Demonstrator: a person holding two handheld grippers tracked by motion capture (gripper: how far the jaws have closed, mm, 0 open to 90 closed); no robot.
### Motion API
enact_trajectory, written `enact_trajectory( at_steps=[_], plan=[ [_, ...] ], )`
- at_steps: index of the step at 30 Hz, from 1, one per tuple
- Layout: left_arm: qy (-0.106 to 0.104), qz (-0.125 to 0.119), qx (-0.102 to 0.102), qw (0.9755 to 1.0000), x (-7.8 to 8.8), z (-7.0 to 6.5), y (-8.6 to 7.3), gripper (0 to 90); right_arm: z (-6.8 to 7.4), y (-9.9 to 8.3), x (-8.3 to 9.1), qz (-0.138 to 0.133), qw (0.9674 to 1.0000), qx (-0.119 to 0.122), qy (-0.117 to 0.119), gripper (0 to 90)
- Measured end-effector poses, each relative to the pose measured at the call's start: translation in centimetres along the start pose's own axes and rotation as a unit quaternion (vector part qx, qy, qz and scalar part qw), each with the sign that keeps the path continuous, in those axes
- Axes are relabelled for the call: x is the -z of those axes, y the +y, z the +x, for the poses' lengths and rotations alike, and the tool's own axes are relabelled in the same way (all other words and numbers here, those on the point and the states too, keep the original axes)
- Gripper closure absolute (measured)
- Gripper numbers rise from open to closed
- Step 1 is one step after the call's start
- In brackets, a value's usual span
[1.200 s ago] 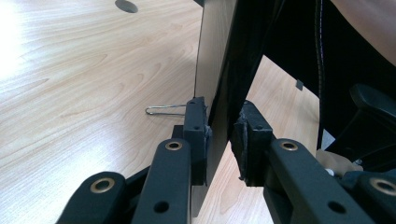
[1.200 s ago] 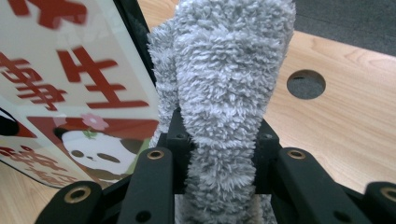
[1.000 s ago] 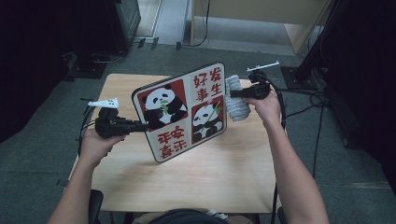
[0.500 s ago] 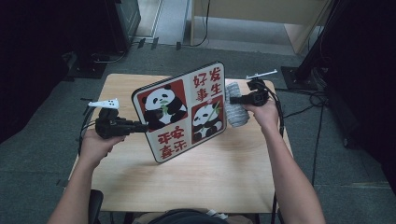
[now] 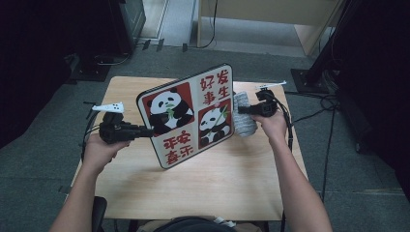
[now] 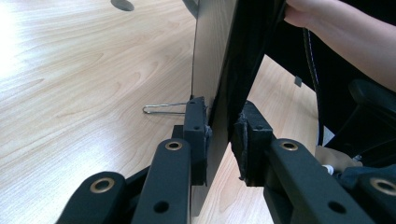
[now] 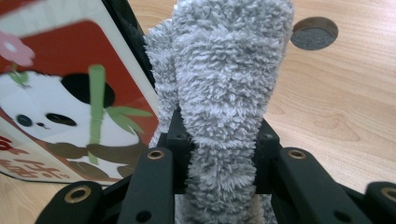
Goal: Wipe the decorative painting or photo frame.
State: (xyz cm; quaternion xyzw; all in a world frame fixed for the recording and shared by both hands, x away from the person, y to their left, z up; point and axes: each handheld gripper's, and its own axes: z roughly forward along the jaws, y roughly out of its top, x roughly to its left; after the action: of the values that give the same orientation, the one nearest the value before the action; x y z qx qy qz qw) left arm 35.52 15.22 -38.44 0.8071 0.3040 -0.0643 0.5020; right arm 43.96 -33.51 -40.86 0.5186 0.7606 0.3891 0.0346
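A: What step is this?

B: Wiping, I judge. The left gripper point(image 5: 145, 130) is clamped on the left edge of the panda picture board point(image 5: 191, 113), holding it upright and tilted above the middle of the wooden table point(image 5: 232, 188). The right gripper point(image 5: 244, 110) is clamped on a grey fluffy cloth point(image 5: 245, 116) and holds it at the board's right edge.

A: How does the board sit in the left jaws?

B: In the left gripper view the board point(image 6: 219, 70) is edge-on between the two pads point(image 6: 196, 133), one on each face, both pressing.

A: And the cloth?

B: In the right gripper view the cloth point(image 7: 224, 93) is pinched at its lower part and stands up past the jaws, just beside the printed face point(image 7: 70, 93).

A: Next move?

B: Probably draw the cloth across the printed face while the left grip keeps the board steady.
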Motion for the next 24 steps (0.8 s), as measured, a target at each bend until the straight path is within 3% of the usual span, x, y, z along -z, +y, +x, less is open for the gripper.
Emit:
enact_trajectory(
  at_steps=[24],
  plan=[
    [-0.001, 0.005, -0.003, 1.0000, -0.3, 0.1, 0.1, 76.4, -0.7, -3.6, -2.1, 0.001, 0.9996, 0.001, -0.026, 68.9]
  ],
)
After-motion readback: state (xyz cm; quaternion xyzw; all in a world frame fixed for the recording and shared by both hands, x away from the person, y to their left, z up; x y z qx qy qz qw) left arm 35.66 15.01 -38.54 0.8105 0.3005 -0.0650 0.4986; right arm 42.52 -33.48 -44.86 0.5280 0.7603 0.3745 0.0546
